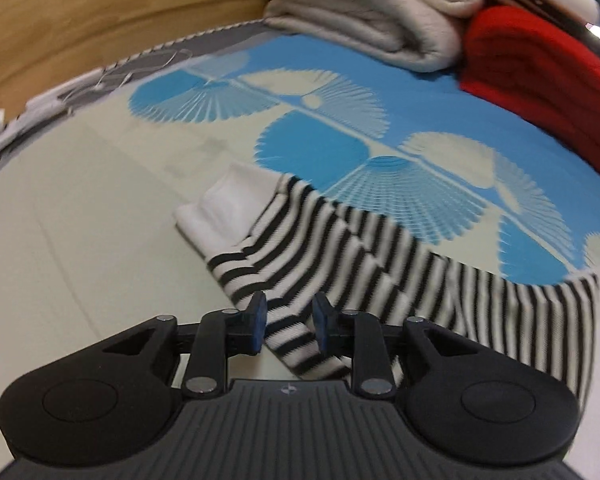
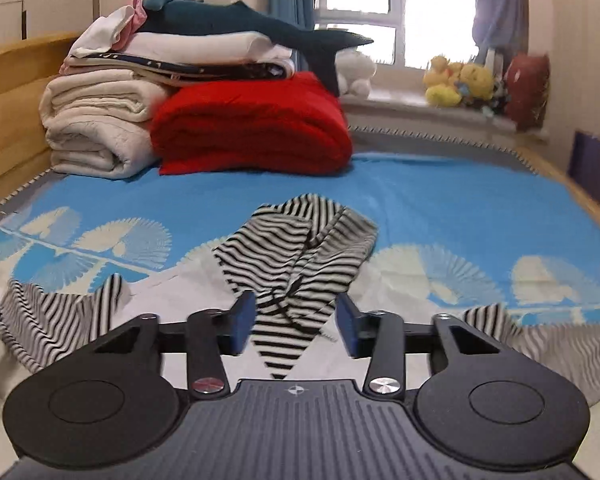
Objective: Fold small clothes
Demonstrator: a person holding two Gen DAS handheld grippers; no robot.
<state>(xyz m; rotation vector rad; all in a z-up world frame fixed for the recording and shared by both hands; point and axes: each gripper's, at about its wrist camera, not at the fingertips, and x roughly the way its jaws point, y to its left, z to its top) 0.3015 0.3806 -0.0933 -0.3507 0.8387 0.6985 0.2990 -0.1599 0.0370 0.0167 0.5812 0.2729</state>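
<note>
A black-and-white striped small garment (image 1: 380, 256) lies spread on the bed, with a white part (image 1: 224, 208) at its far left end. My left gripper (image 1: 291, 320) hovers low over its near edge, its jaws partly apart with a strip of striped cloth between the pads; no pad visibly presses on it. In the right wrist view the same garment (image 2: 296, 248) is bunched in a heap in the middle, with striped flaps out to both sides. My right gripper (image 2: 296, 322) stands open just above a striped point of cloth that lies between its fingers.
The blue and cream patterned bedspread (image 2: 460, 200) covers the bed. At the far end stand a folded beige blanket (image 2: 96, 128), a folded red blanket (image 2: 252, 128) and a stack of linens with a plush shark (image 2: 260, 20). A wooden headboard (image 1: 100, 12) bounds the left side; plush toys (image 2: 460, 80) sit on the windowsill.
</note>
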